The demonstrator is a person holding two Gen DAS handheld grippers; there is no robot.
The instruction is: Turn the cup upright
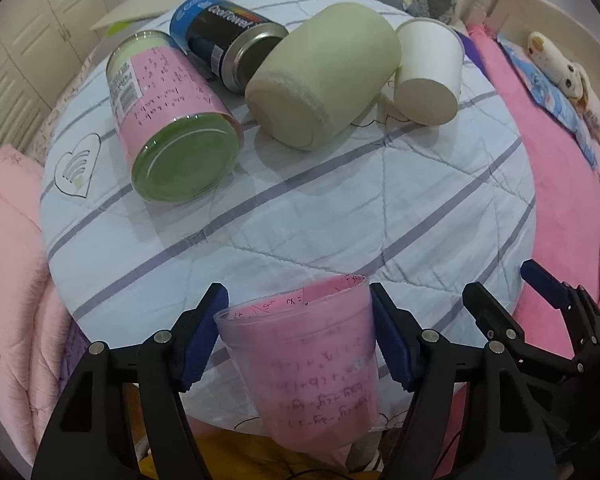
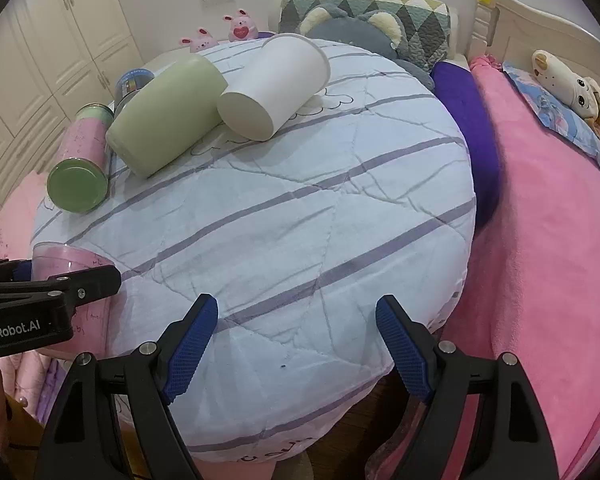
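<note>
Currently the left gripper [image 1: 298,334] is clenched on the pink cup [image 1: 304,364], one blue pad on each side wall. The cup stands mouth-up with a slight tilt, at the near edge of the round quilted cushion [image 1: 340,208], rim visible above the pads. Whether its base touches the cushion cannot be told.

The right gripper [image 2: 296,344] is released, jaws spread wide with nothing between them, over the cushion's near edge, just right of the cup.

Toward the far side of the cushion from the cup, all lying on their sides: pink-labelled jar [image 1: 172,120] with green lid, blue-and-black can [image 1: 228,40], beige cylinder [image 1: 320,80], white paper cup [image 1: 430,72]. The beige cylinder touches the can and the paper cup.
</note>
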